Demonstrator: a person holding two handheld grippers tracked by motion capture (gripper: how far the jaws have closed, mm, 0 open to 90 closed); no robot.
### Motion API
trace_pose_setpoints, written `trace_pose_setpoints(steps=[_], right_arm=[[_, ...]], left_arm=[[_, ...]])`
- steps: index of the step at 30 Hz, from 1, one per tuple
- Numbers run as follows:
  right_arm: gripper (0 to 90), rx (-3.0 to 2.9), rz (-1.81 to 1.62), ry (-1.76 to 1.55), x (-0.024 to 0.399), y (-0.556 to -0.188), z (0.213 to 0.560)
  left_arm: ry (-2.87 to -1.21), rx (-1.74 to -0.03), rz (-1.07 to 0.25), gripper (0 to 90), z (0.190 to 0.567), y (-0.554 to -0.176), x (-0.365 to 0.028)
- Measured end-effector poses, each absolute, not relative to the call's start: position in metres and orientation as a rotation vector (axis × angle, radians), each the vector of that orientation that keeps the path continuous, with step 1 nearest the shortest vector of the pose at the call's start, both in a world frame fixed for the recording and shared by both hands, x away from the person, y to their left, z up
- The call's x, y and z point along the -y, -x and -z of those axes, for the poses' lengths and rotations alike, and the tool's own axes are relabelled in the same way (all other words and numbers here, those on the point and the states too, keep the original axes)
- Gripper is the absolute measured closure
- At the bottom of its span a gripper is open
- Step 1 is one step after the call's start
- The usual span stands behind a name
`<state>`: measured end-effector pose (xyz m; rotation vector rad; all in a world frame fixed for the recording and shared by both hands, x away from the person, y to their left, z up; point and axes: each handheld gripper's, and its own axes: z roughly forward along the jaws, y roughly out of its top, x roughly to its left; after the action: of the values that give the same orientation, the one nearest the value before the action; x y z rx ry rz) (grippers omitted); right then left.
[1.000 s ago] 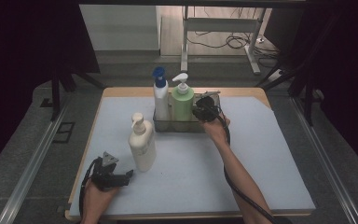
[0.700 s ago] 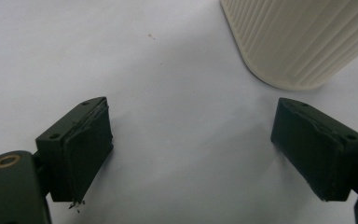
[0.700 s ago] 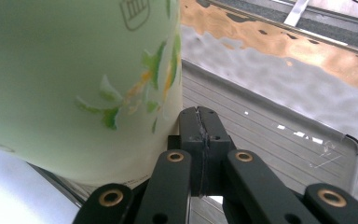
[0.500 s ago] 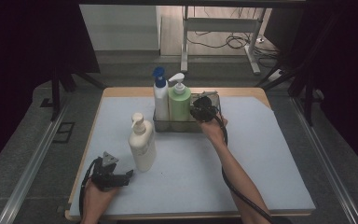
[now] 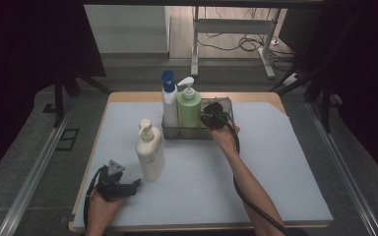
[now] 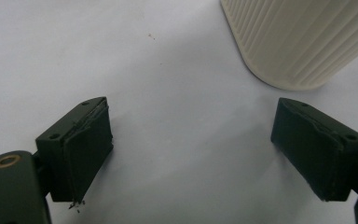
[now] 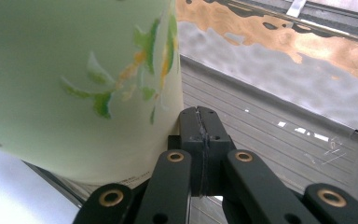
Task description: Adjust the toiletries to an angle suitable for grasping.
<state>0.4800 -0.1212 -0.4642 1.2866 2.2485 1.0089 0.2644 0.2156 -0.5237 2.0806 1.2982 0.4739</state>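
Green pump bottle (image 5: 189, 110) stands upright in the metal tray (image 5: 225, 104), the right gripper (image 5: 211, 120) just beside it. In the right gripper view, its jaws meet, holding nothing, against the bottle's base.

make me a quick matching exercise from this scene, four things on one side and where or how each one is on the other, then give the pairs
Things:
1. cream pump bottle
2. green pump bottle
3. left gripper
4. right gripper

States:
A. jaws shut, beside the green bottle at the tray
B. stands in the clear tray, next to the blue-capped bottle
C. stands alone on the mat, outside the tray
D. jaws open, nothing between them

Pairs: 1-C, 2-B, 3-D, 4-A
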Motion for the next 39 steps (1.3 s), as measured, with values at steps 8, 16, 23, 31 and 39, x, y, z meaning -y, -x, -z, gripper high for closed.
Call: trace_pose_setpoints(steps=[8, 16, 23, 31, 39], right_arm=[[79.3, -2.255, -0.973, -1.281, 0.125, -0.480, 0.463], [64.6, -2.250, -1.023, -1.260, 0.136, -0.474, 0.453], [51.1, -2.286, -1.058, -1.224, 0.145, -0.464, 0.446], [40.7, -2.306, -1.089, -1.164, 0.151, -0.449, 0.438], [28.7, -2.317, -1.135, -1.095, 0.160, -0.430, 0.426]], left_arm=[[-2.080, -1.298, -0.474, 12.3, 0.524, -0.264, -0.216], [-2.080, -1.298, -0.475, 12.3, 0.524, -0.264, -0.216], [-2.080, -1.298, -0.474, 12.3, 0.524, -0.264, -0.216], [-2.080, -1.299, -0.473, 12.3, 0.524, -0.264, -0.216], [-2.080, -1.299, -0.473, 12.2, 0.524, -0.264, -0.216]])
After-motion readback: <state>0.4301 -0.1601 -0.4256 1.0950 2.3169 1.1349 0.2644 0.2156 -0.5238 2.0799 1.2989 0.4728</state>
